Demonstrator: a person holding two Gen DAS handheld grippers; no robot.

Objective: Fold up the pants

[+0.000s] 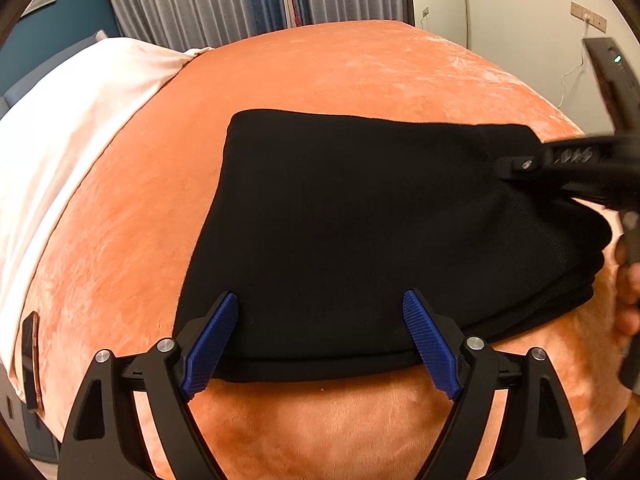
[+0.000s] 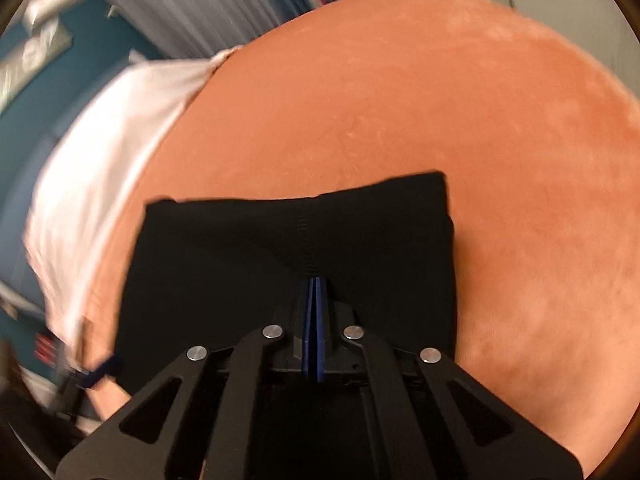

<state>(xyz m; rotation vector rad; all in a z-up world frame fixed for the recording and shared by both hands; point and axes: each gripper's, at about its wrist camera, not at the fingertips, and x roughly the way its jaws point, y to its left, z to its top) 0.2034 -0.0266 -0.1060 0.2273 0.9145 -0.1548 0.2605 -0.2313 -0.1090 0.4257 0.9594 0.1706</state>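
Left wrist view: left gripper (image 1: 320, 340) fingers spread apart at lower centre, over folded black pants (image 1: 360, 232) mid-frame on the orange bed (image 1: 320, 72). Right gripper (image 2: 316, 292) fingers pressed together, empty, above the pants (image 2: 240, 248).
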